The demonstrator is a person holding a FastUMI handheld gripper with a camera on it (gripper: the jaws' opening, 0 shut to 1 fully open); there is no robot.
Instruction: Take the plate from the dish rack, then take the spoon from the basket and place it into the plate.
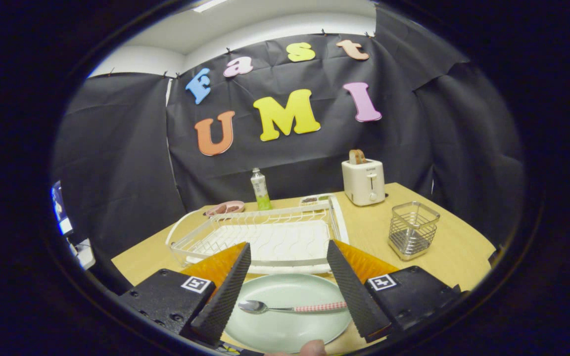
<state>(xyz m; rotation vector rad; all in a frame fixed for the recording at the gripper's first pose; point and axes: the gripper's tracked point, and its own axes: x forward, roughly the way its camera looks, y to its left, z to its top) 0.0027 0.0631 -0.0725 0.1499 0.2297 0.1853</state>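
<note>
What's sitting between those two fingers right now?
In the gripper view, the spoon lies on the plate between the open gripper's fingers, neither finger pressing it.

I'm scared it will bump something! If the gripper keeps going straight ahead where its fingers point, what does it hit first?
Probably the white dish rack. The open gripper sits over the plate with the spoon lying between its fingers, and the rack stands just beyond them. Depth is hard to judge here.

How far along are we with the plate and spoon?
Done, by the look of it: the plate lies on the table in front of the empty dish rack, and the spoon lies in it. The basket is empty. The gripper is open, holding nothing. Nothing appears left.
</note>
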